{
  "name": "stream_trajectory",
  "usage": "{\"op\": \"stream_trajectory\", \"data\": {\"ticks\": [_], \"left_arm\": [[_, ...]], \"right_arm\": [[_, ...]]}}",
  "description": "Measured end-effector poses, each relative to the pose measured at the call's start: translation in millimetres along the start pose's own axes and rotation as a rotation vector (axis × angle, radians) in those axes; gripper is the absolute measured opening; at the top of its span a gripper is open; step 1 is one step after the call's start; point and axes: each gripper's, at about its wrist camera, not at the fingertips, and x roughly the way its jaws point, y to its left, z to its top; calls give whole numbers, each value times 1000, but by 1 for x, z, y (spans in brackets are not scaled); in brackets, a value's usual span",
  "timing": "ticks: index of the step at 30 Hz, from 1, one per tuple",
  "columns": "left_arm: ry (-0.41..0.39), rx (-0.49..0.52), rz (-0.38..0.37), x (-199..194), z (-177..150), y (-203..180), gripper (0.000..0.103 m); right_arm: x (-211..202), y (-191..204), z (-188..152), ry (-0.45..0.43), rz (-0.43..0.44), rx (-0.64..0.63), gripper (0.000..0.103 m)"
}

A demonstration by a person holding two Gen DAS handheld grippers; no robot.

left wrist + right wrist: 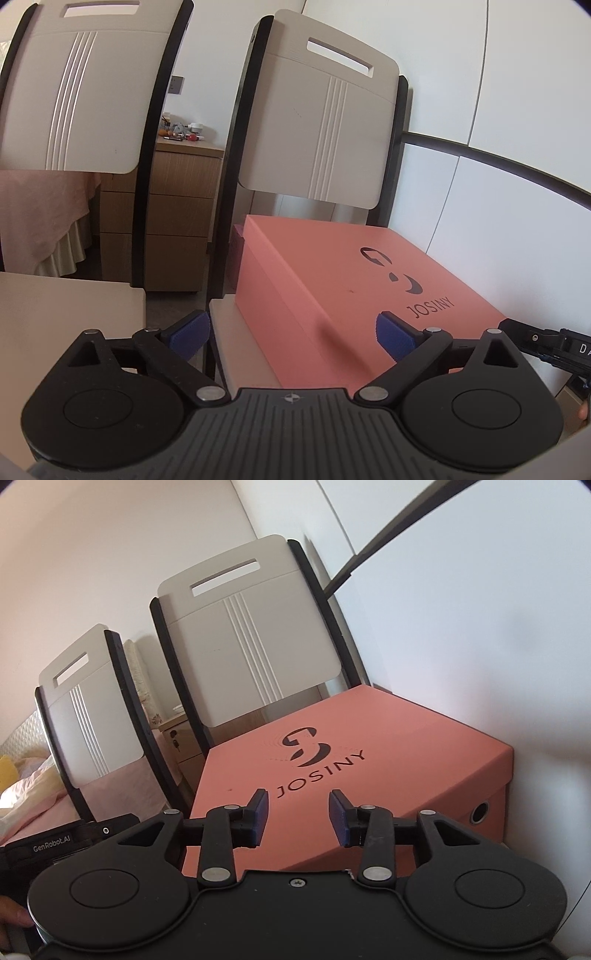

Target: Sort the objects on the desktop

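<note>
A pink lidded box (pixel 332 280) marked JOSINY sits on the pale table against the white wall; it also shows in the right wrist view (pixel 369 738). My left gripper (pixel 291 336) is wide open and empty, just in front of the box's near left corner. My right gripper (pixel 298 818) is open and empty, held over the near edge of the box lid. The right gripper's body shows at the right edge of the left wrist view (pixel 546 341).
Two white chairs with black frames (pixel 314 122) (pixel 81 92) stand behind the table (pixel 55 310). A wooden drawer unit (pixel 177 206) with small items on top stands behind them. A bed with pink cover (pixel 33 786) lies at left. The white wall (pixel 480 627) is right of the box.
</note>
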Motion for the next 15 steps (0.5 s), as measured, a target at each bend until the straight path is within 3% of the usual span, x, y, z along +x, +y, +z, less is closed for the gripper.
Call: {"op": "stream_trajectory", "data": {"ticks": [5, 10, 15], "left_arm": [[-7, 27, 58, -16, 3, 6, 100], [-15, 35, 77, -29, 5, 14, 100], [-9, 38, 104, -40, 6, 24, 101]], "right_arm": [[-3, 27, 0, 14, 42, -44, 42], [-2, 47, -3, 20, 75, -67, 49], [7, 61, -1, 37, 97, -70, 49]]}}
